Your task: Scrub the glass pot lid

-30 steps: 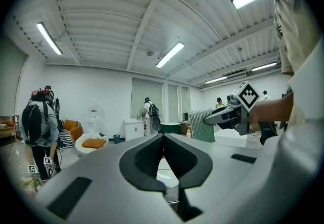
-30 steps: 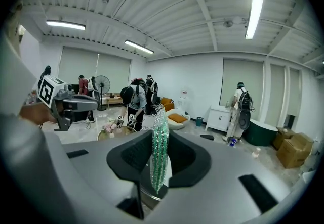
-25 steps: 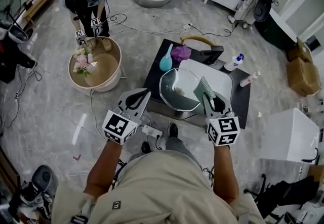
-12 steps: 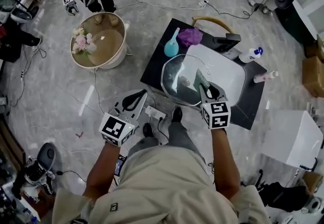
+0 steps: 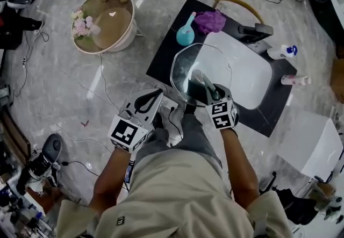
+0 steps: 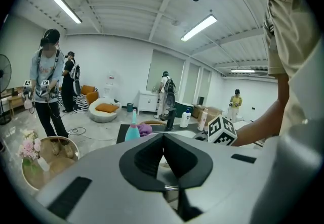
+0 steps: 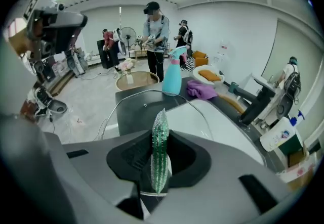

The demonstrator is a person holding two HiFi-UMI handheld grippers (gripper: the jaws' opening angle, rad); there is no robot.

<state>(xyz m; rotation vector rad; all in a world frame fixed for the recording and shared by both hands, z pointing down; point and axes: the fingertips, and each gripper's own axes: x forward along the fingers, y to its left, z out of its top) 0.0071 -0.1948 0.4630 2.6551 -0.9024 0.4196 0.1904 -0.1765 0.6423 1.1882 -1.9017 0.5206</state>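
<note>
Scrubbing seems barely begun
Head view: lid (image 5: 183, 73) leans on the sink's (image 5: 248, 82) left rim, right gripper (image 5: 207, 89) over it. Left gripper view: left gripper (image 6: 163, 153) closed, empty. Right gripper view: jaws clamp a green scrubber (image 7: 160, 148), lid ahead.

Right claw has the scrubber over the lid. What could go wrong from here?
1. The glass lid lies across the sink rim with nothing steadying it; the left claw is shut, off the counter. Pushing could slide or tip it.
2. The right claw pinches the thin scrubber edge-on; it may fold.
</note>
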